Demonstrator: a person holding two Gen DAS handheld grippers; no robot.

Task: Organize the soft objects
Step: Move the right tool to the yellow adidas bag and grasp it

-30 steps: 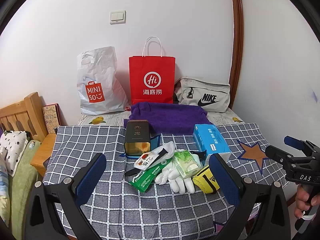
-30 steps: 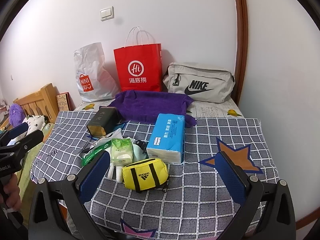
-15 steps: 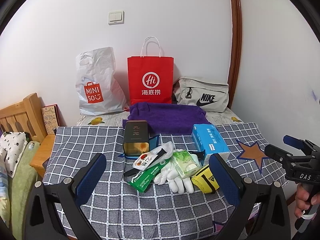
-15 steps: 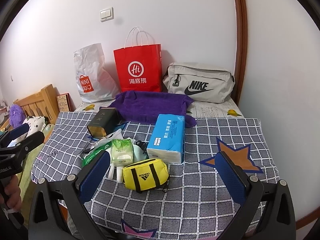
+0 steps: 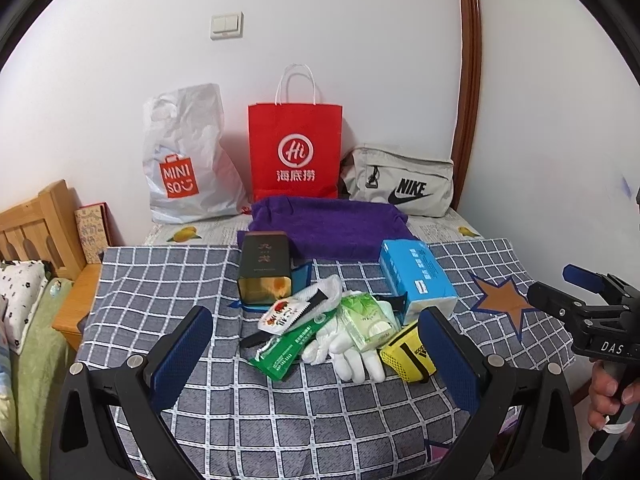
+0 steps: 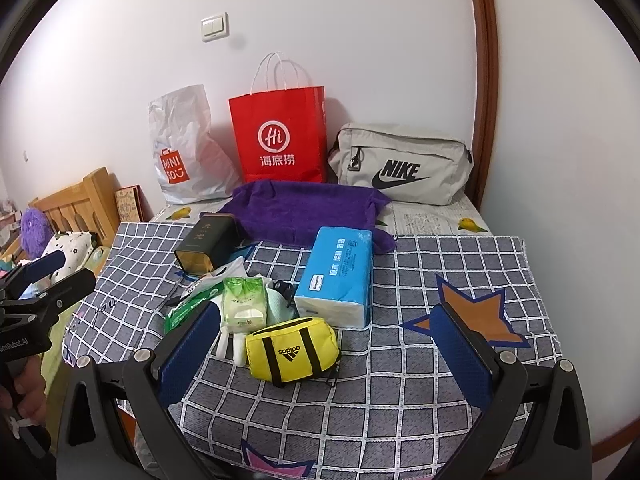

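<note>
Grey checked cloth (image 6: 440, 264) covers the counter. Left tool (image 5: 316, 344) spread wide, holding nothing, hovering short of the clutter: white gloves (image 5: 348, 354) just ahead between its fingers, green packet (image 5: 280, 356) beside them. Right tool (image 6: 328, 340) also wide and empty; yellow pouch (image 6: 292, 350) directly ahead, blue tissue pack (image 6: 338, 276) beyond it, purple towel (image 6: 304, 208) farther back.

White gloves (image 5: 347, 354) mostly under wipes pack (image 5: 366, 320); palms hidden.
</note>
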